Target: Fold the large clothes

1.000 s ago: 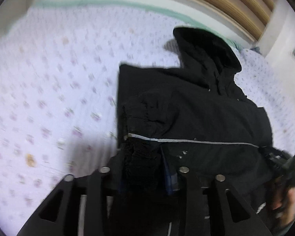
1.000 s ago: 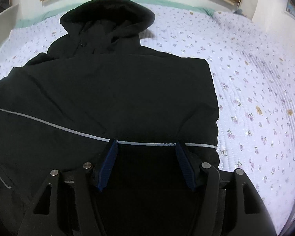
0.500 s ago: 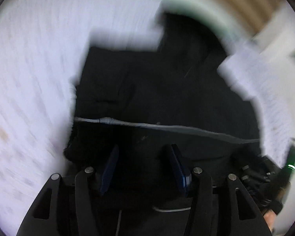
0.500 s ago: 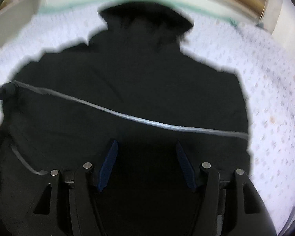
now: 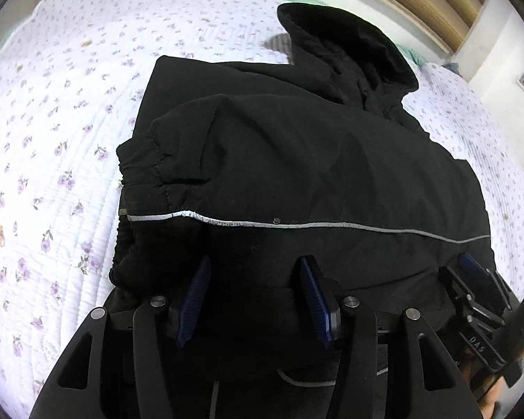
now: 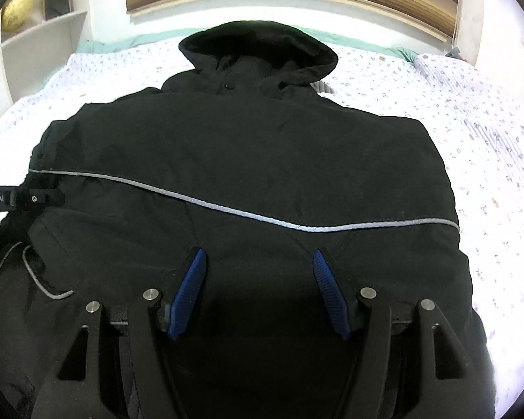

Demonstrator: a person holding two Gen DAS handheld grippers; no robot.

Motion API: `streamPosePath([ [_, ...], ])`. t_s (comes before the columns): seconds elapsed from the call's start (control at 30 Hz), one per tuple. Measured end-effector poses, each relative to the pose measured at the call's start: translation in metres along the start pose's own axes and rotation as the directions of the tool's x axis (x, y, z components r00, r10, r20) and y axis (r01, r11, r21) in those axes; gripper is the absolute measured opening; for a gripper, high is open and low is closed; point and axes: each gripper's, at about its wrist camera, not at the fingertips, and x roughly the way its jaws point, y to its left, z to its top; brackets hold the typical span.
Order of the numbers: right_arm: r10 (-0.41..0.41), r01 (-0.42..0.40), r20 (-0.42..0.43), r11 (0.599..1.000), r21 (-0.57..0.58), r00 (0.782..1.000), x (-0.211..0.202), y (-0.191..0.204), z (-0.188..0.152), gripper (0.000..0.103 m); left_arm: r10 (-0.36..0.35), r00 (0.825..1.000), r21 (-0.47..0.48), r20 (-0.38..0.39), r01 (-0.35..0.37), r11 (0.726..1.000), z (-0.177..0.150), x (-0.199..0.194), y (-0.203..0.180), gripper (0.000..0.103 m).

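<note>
The big black jacket (image 6: 255, 160) is lying flat on the flowery bed cover (image 5: 52, 139), spreading out in front of both tools with its hood (image 6: 258, 52) at the far end, and a sleeve (image 5: 178, 160) is lying folded across it just ahead of the left gripper (image 5: 255, 296). The left gripper's jaws have just been opening and are now standing apart over the cloth with nothing pinched, and the right gripper (image 6: 258, 289) is open too, so I think each should be grabbing the near bottom edge firmly and lifting evenly towards the hood. There are no boxes or baskets showing here.
</note>
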Motion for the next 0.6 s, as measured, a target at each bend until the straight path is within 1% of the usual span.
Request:
streamPosePath([
  [0.1,-0.001,0.001,-0.014,1.0,0.005,1.0,0.008,0.002,0.006,0.067,0.012,0.999,0.0,-0.03,-0.012,1.0,0.01,-0.003,0.0,0.054],
  [0.17,0.005,-0.005,-0.048,1.0,-0.001,0.999,0.008,0.002,0.011,0.067,0.023,0.998,0.014,-0.066,-0.023,1.0,0.018,-0.005,-0.011,0.054],
  [0.2,0.014,-0.014,-0.069,1.0,0.006,0.998,0.007,0.0,0.014,0.067,0.012,0.996,0.026,-0.092,-0.01,1.0,0.024,-0.012,-0.013,0.054],
  [0.23,0.031,-0.028,-0.109,0.999,0.022,0.994,0.005,-0.003,0.02,0.068,-0.012,0.995,0.033,-0.103,0.015,0.999,0.031,-0.018,-0.02,0.054],
  [0.27,0.054,-0.047,-0.156,0.998,0.052,0.986,0.001,-0.007,0.029,0.068,-0.035,0.994,0.043,-0.105,0.039,0.998,0.041,-0.032,-0.024,0.054],
  [0.33,0.106,-0.085,-0.194,0.99,0.113,0.975,-0.01,-0.017,0.048,0.068,-0.05,0.995,0.064,-0.081,0.055,0.996,0.064,-0.06,-0.032,0.054],
  [0.37,0.121,-0.094,-0.194,0.985,0.142,0.973,-0.019,-0.023,0.062,0.068,-0.057,0.996,0.077,-0.062,0.062,0.995,0.081,-0.076,-0.038,0.054],
  [0.4,0.119,-0.09,-0.191,0.984,0.156,0.974,-0.026,-0.028,0.075,0.068,-0.064,0.997,0.083,-0.051,0.068,0.994,0.094,-0.085,-0.042,0.054],
  [0.47,0.098,-0.068,-0.169,0.982,0.177,0.981,-0.043,-0.04,0.113,0.068,-0.072,0.997,0.085,-0.018,0.073,0.994,0.125,-0.102,-0.049,0.054],
  [0.57,0.07,-0.046,-0.119,0.98,0.195,0.99,-0.058,-0.056,0.167,0.068,-0.082,0.997,0.071,0.012,0.081,0.994,0.163,-0.112,-0.055,0.054],
  [0.6,0.06,-0.038,-0.105,0.979,0.201,0.993,-0.06,-0.061,0.18,0.068,-0.099,0.995,0.053,0.021,0.098,0.994,0.177,-0.113,-0.055,0.054],
])
